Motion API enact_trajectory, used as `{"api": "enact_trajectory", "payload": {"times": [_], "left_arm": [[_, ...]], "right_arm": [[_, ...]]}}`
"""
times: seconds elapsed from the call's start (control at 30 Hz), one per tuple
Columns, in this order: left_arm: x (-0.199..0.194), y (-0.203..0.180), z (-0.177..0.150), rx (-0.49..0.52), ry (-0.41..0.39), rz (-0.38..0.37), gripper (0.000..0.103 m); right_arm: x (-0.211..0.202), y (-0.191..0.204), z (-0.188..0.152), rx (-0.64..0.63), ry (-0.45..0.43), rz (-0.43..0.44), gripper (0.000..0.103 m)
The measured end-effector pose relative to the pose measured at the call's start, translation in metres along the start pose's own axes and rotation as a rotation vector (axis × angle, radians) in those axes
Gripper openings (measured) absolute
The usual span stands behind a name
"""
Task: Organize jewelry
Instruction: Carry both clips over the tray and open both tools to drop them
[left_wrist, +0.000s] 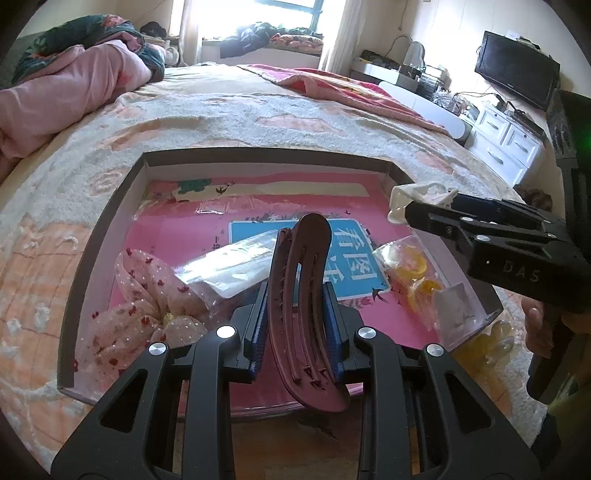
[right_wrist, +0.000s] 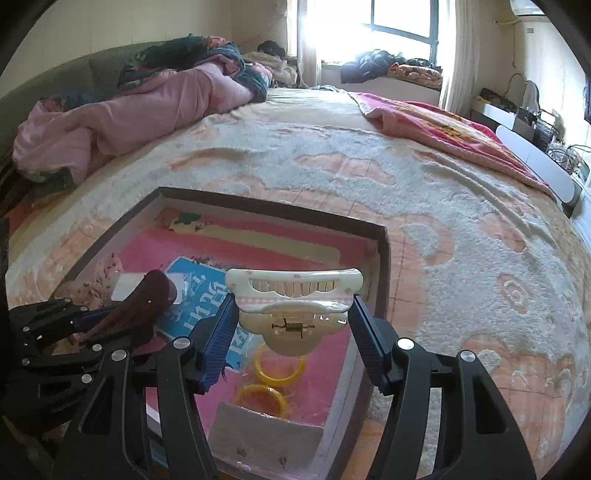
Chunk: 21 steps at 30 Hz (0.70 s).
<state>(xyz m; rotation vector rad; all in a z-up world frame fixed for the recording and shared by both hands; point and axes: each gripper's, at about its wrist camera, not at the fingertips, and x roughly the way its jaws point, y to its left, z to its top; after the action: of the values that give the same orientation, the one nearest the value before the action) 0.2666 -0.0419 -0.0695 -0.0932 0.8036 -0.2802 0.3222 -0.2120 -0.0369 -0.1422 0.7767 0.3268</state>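
Two hair clips (left_wrist: 301, 295) (right_wrist: 295, 306), one gripped per gripper (left_wrist: 295, 317) (right_wrist: 293, 332).

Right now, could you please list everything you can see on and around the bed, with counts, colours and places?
Box: one, dark rim, pink lining, open on the bed.
Banana hair clip: one, maroon, held over the box.
Claw hair clip: one, cream, held over the box.
Bangles: two, yellow, bagged, in the box's right side.
Scrunchie: one, pale pink, red-flecked, box's left side.
Clear packet: one, in the box's middle.
Bedspread: one, beige and peach.
Quilt: one, pink, bunched far left.
Television: one, black, far right.
Left gripper: shut on the banana hair clip.
Right gripper: shut on the claw hair clip.
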Motion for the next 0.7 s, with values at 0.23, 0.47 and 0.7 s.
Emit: {"api": "enact_trajectory", "payload": {"times": [0.23,0.47,0.7], "left_arm": [[0.000,0.003,-0.003,-0.013,0.003,-0.003,0.020],[-0.001,0.002,-0.002,-0.004,-0.002,-0.007,0.020],[-0.004,-0.002,-0.002,0.007,-0.009,0.000,0.020]], "right_arm": [[0.014,0.005,-0.002,-0.026,0.055,-0.009,0.059],[0.017,0.005,-0.007,-0.016,0.079,-0.010,0.063],[0.001,0.000,-0.010,0.014,0.020,-0.020,0.072]]}}
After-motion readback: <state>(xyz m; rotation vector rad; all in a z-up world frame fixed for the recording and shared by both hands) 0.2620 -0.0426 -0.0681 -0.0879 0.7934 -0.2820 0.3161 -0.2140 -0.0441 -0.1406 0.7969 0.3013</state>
